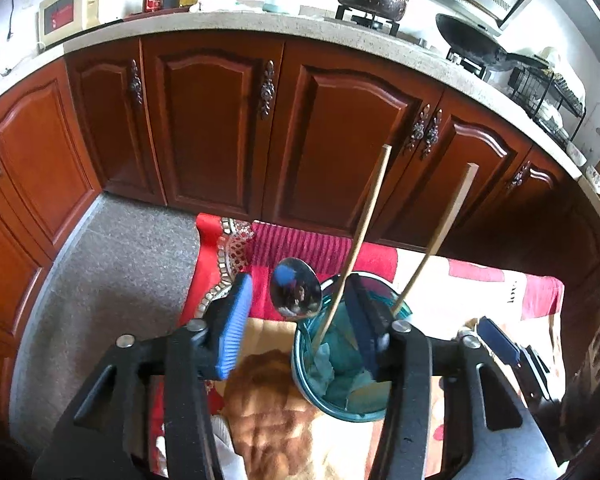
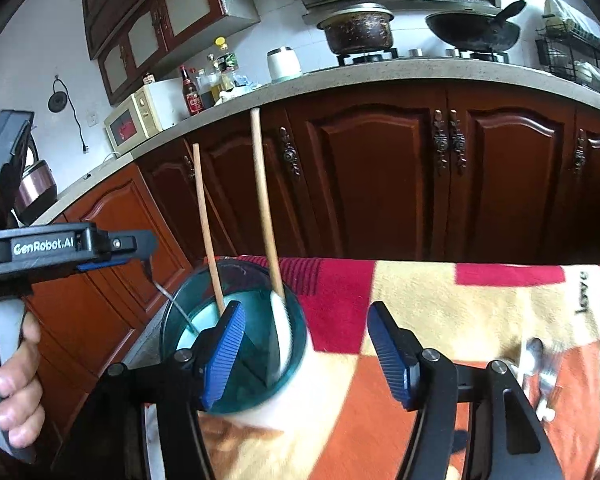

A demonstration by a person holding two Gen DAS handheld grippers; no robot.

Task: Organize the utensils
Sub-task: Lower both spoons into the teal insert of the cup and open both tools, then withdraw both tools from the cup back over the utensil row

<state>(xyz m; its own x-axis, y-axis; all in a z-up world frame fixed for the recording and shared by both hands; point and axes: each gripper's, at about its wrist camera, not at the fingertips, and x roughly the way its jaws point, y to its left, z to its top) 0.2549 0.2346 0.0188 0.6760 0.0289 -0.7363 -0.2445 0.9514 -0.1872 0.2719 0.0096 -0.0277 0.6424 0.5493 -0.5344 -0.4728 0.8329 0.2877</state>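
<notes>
Left gripper (image 1: 300,320) jaws apart, gripping nothing; spoon (image 1: 296,292) handle hidden inside teal cup (image 1: 332,396). Right gripper (image 2: 308,352) parted, empty; utensils (image 2: 540,364) blurred behind it.

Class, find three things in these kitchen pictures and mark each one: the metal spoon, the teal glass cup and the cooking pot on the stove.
metal spoon (image 1: 296,288), left wrist view, on its shiny bowl.
teal glass cup (image 2: 172,320), right wrist view, on its left rim.
cooking pot (image 2: 358,34), right wrist view, on its dark side wall.
</notes>
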